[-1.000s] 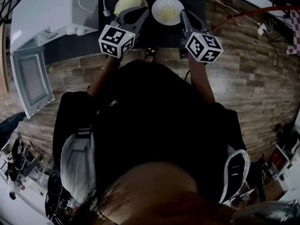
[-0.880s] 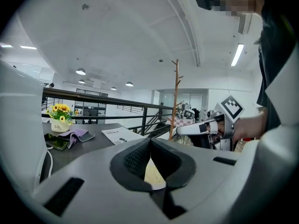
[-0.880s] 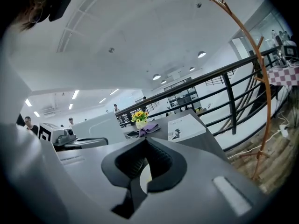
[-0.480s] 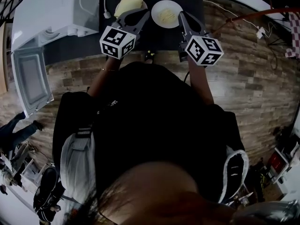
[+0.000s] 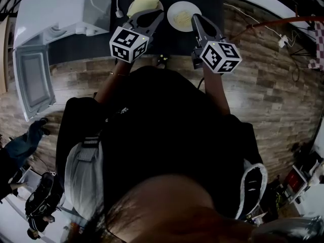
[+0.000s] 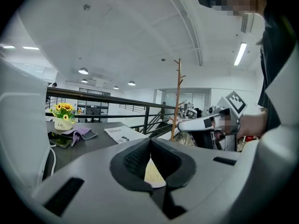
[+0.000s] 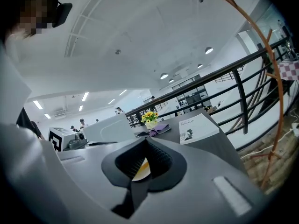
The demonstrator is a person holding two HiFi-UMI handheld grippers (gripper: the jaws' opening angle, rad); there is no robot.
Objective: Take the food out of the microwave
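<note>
The white microwave (image 5: 61, 9) stands at the top left of the head view with its door (image 5: 33, 82) swung open. Two dishes sit on the dark table (image 5: 91, 47): a pale yellow mound of food (image 5: 144, 1) and a white plate (image 5: 183, 15) with yellowish food. My left gripper (image 5: 158, 13) is shut and empty, its tip beside the yellow mound. My right gripper (image 5: 194, 17) is shut and empty, its tip at the white plate's right rim. In each gripper view the jaws meet, left gripper (image 6: 150, 141) and right gripper (image 7: 145, 141), with food showing below.
At the table's far side stand a pot of yellow flowers (image 6: 63, 118), a phone with a purple cloth (image 6: 77, 133) and a booklet (image 6: 124, 134). A black railing (image 7: 243, 92) runs behind the table. A person (image 5: 23, 146) stands on the wooden floor at lower left.
Both grippers stay shut and nearly in place; the right one has turned slightly toward the white plate. The person at lower left has come further into view.
</note>
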